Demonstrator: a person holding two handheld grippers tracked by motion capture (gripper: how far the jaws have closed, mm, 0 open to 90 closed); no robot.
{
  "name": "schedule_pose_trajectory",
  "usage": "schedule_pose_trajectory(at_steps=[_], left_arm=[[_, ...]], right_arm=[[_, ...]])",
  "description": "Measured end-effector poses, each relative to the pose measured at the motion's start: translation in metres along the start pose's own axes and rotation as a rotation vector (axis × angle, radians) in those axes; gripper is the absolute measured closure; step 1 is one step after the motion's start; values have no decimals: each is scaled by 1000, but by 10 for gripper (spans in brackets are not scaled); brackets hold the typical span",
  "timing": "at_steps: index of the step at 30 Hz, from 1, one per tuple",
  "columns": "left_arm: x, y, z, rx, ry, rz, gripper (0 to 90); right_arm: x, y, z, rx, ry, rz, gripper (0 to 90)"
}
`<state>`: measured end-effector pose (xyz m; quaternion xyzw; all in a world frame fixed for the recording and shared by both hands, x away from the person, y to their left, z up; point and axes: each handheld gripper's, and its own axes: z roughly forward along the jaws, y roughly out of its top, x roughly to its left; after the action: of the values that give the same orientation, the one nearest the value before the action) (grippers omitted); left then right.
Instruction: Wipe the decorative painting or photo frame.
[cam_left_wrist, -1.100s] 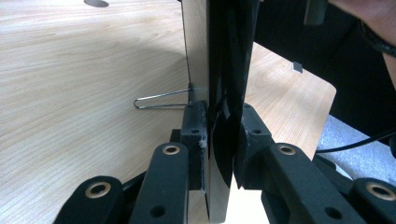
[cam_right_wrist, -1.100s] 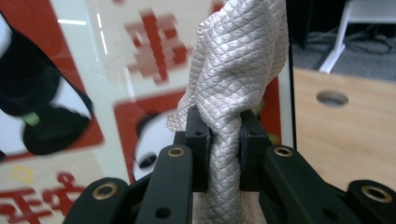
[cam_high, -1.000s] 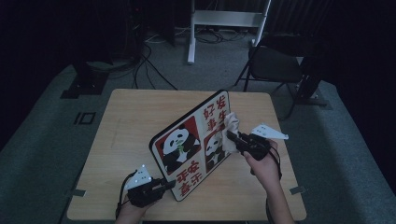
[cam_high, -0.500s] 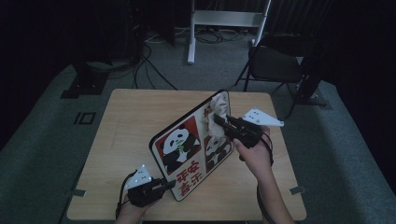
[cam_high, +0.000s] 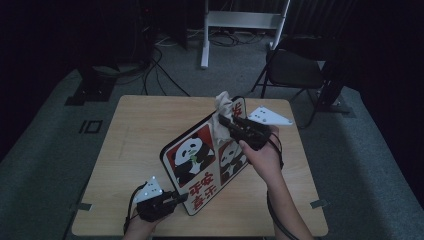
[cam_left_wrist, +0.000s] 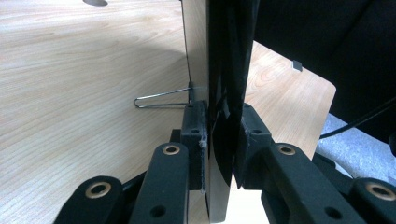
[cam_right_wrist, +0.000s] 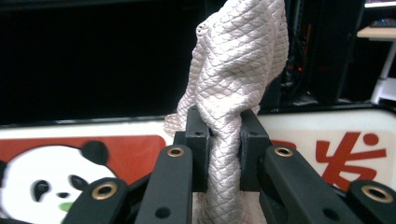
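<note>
On a pale wooden table (cam_high: 150, 130) in a darkened room, a rounded panda-printed sign board (cam_high: 200, 160) is held tilted by its near corner, clamped in the left gripper (cam_high: 172, 200). A crumpled beige quilted cloth (cam_right_wrist: 233, 84) is pinched in the right gripper (cam_high: 227, 122), against the board's far upper end.

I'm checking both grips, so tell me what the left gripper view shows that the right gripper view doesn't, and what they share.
Left gripper view: the left gripper shut on the board's edge, seen end-on, with a wire stand sticking out over the wooden table.

Right gripper view: the right gripper shut on a pale quilted cloth, in front of the board's printed face with a panda and red characters.

Both: black jaws closed on something, and the same board.
</note>
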<state>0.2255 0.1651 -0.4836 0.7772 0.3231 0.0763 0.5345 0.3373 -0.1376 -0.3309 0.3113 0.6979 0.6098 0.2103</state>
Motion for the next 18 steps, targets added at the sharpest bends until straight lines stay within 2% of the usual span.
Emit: schedule_pose_trajectory(at_steps=[5, 18], left_arm=[[1, 0, 0, 2, -1, 3, 776], [0, 0, 0, 8, 8, 17, 774]], right_arm=[[-3, -11, 9, 37, -11, 11, 783], [-5, -32, 9, 57, -36, 12, 783]])
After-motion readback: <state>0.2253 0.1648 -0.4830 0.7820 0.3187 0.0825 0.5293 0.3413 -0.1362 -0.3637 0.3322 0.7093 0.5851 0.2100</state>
